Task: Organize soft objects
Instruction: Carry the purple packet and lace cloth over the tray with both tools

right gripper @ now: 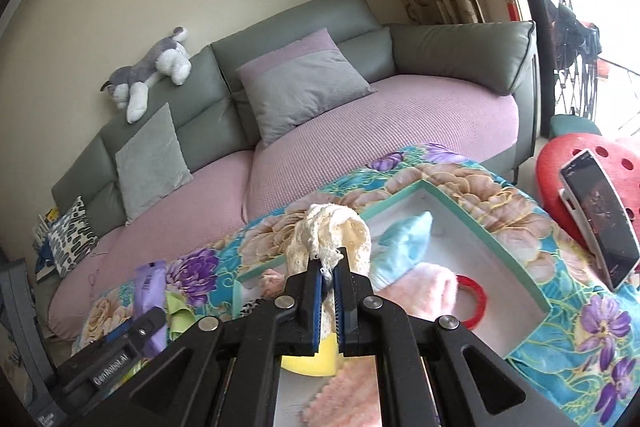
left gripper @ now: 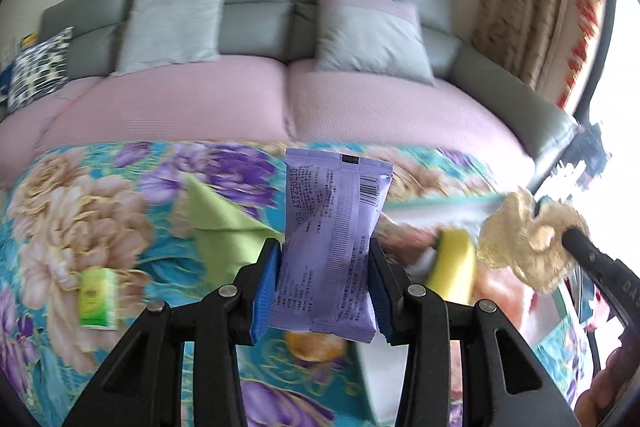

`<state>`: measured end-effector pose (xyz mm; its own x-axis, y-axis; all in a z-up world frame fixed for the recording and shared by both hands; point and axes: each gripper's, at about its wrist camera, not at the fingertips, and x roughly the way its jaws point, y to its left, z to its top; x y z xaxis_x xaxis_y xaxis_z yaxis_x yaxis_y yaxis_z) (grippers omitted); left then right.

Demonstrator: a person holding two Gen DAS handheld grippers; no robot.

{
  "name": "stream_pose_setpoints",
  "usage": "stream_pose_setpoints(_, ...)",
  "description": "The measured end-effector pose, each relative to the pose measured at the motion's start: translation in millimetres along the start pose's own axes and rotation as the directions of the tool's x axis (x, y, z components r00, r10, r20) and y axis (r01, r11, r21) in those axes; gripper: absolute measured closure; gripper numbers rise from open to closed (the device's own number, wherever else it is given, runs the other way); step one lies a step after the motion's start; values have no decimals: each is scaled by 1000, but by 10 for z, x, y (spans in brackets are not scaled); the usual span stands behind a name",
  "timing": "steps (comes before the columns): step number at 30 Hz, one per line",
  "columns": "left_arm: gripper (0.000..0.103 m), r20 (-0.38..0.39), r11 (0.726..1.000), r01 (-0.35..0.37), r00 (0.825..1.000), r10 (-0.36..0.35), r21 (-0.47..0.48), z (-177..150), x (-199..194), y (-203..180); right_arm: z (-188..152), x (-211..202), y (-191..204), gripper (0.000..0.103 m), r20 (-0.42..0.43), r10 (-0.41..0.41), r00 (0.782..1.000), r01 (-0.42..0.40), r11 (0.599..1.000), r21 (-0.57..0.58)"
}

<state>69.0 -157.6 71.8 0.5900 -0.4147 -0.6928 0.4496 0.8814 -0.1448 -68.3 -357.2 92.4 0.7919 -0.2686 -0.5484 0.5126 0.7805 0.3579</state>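
Both grippers are loaded above the floral-covered table (left gripper: 80, 195). The left gripper (left gripper: 324, 287) has its blue-padded fingers (left gripper: 266, 291) clamped on the lower half of a lavender wet-wipe pack (left gripper: 334, 247); the pack stands upright between them, printed back seam facing the camera, its waist visibly pinched, so the grip is firm on a soft, yielding packet. It is lifted clear of the cloth, near the left edge of the teal-rimmed box (right gripper: 452, 203). The right gripper (right gripper: 328, 271) is closed down narrow on a bunch of cream lace fabric (right gripper: 332, 231); the lace balloons above the fingertips and droops around them, held by a fold rather than its bulk, and hangs over the box's near side. Already lying in the box: a light blue cushion-like piece (right gripper: 404, 239), a pink fluffy cloth (right gripper: 424, 291), a red ring (right gripper: 474, 303) and a yellow sponge (left gripper: 452, 267). Judgement: the box is the collecting point, and both items are mid-carry toward it. Not yet gathered on the tablecloth: a green cloth (left gripper: 224, 223) and a small green tissue pack (left gripper: 98, 297). A phone (right gripper: 600, 223) leans on a red stool (right gripper: 560, 163) at the right; a plush husky (right gripper: 150, 71) lies on the sofa back (right gripper: 352, 11), outside the work area.
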Motion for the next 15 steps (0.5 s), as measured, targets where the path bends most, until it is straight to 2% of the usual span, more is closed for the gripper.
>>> stream_pose_setpoints(3,59,-25,999,21,1000,-20,47,-61,88,-208,-4,69,-71,98,-32,-37,999,37,999,-6)
stream_pose_setpoints(9,59,-111,994,23,994,-11,107,-209,372,-432,-183,364,-197,98,-164,-58,985,58,998,-4)
stream_pose_setpoints(15,59,-165,994,33,986,-15,106,-306,585,-445,-309,593,-302,98,-238,-93,967,96,995,1)
